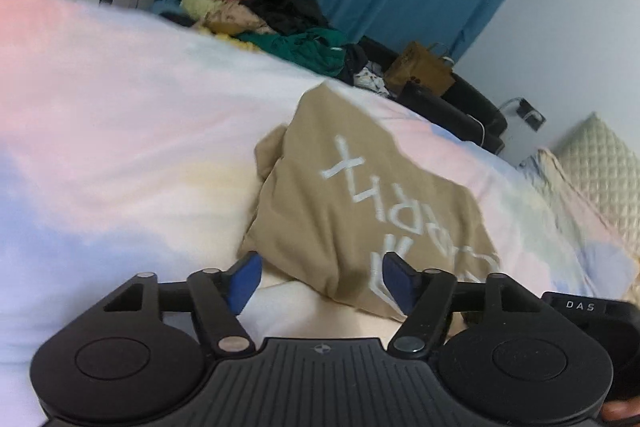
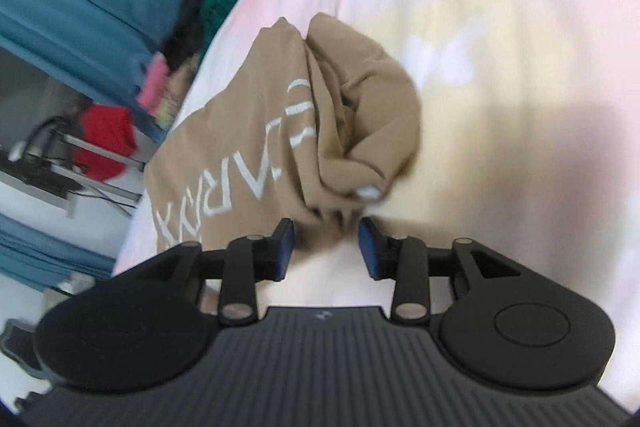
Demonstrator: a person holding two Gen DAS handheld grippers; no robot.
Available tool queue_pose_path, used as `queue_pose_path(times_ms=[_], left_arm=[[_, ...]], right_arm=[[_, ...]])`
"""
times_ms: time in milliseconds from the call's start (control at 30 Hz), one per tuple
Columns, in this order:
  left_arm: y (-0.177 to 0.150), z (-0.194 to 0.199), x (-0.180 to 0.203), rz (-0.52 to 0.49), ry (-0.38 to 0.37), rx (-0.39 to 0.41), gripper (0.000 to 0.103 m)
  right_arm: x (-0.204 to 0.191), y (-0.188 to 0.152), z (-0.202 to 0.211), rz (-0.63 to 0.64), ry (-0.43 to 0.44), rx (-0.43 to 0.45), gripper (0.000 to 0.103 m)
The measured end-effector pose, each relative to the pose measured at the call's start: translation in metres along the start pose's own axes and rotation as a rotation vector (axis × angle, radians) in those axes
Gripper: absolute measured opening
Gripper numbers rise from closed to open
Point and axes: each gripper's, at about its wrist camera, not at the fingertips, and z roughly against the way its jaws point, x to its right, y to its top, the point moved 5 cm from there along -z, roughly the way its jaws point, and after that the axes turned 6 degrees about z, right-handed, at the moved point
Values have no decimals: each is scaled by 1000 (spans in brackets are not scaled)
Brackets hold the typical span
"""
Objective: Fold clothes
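Tan T-shirt (image 1: pixel 360 211) with white lettering lies crumpled on the pastel bedspread (image 1: pixel 120 131); left hand-held gripper (image 1: pixel 320 283) and right hand-held gripper (image 2: pixel 326 247) both spread, empty

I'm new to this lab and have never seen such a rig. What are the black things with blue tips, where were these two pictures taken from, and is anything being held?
Each black device is a handheld gripper that a person carries, one per hand; no robot arm is involved. A camera on each looks forward along its two blue-tipped fingers. One picture comes from the left gripper, the other from the right gripper. Both look at a crumpled tan shirt with white lettering, lying on a pastel bedspread. More clothes are piled behind. Both grippers are open, right at the shirt's edge, and hold nothing.
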Motion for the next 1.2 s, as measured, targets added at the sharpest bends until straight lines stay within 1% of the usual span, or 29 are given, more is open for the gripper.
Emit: queue_pose_path(times_ms=[67, 133, 200, 233, 267, 300, 333, 367, 400, 433, 533, 633, 767, 900, 1033, 1200], left_arm=[[11, 27, 15, -44, 25, 24, 80], [18, 58, 29, -84, 30, 62, 82], [24, 88, 44, -132, 36, 106, 90], [27, 104, 52, -156, 41, 129, 96], [30, 120, 60, -180, 45, 154, 99], [33, 136, 68, -202, 48, 180, 100], [34, 153, 75, -219, 47, 207, 103], [35, 169, 81, -229, 44, 231, 103], [37, 185, 88, -237, 41, 253, 103], [39, 198, 95, -243, 37, 268, 103], [46, 233, 115, -255, 25, 294, 103], [44, 276, 127, -293, 19, 326, 103], [28, 326, 137, -378, 29, 376, 103], [5, 362, 141, -441, 37, 412, 103], [-19, 388, 135, -480, 45, 439, 103], [-36, 404, 122, -482, 69, 469, 103]], right_arm=[[-14, 0, 27, 66, -11, 20, 40], [-31, -2, 60, 131, 4, 57, 40], [-46, -3, 91, 185, 11, 106, 40], [-54, -2, 107, 215, 8, 136, 40], [-61, -1, 123, 244, 5, 165, 44], [-69, 0, 139, 273, 1, 195, 60], [-76, -1, 155, 300, 3, 227, 72], [-83, -4, 172, 322, 13, 262, 90], [-90, -7, 190, 345, 22, 294, 92], [-96, -10, 205, 370, 29, 313, 91], [-109, -22, 242, 432, 45, 333, 91], [-116, -40, 268, 490, 53, 372, 91], [-123, -65, 298, 569, 61, 428, 91], [-130, -90, 329, 648, 68, 485, 91], [-131, -117, 341, 703, 87, 509, 91], [-128, -149, 338, 764, 84, 511, 91]])
